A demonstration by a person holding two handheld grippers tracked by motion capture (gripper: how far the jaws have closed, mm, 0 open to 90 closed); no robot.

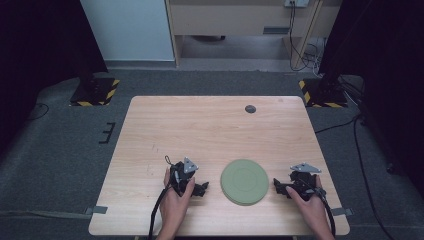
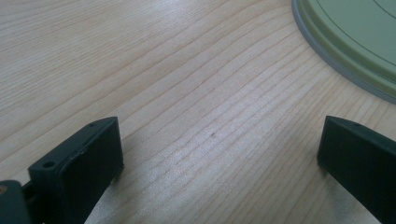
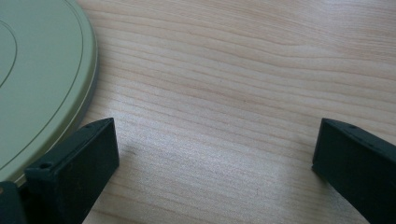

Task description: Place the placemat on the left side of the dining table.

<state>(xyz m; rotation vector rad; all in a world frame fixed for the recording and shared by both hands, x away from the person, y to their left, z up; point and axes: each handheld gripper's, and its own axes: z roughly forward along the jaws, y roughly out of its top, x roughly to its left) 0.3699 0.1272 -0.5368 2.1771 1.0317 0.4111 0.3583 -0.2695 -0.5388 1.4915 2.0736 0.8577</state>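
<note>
A round pale green plate (image 1: 245, 181) lies flat on the wooden table (image 1: 210, 130) near its front edge. My left gripper (image 1: 202, 188) rests on the table just left of the plate, open, with bare wood between its jaws. In the left gripper view the plate's rim (image 2: 345, 44) curves across the upper right, beyond the gripper (image 2: 219, 154). My right gripper (image 1: 278, 187) sits just right of the plate, also open and holding nothing. In the right gripper view the plate (image 3: 37, 79) lies at the left, behind the left jaw of the gripper (image 3: 215, 154).
A small dark round disc (image 1: 250, 108) is set in the table near its far edge. Grey carpet surrounds the table. Black stands with yellow-striped bases (image 1: 95, 91) stand at the far left and far right, and cables (image 1: 305, 52) run over the floor at the back.
</note>
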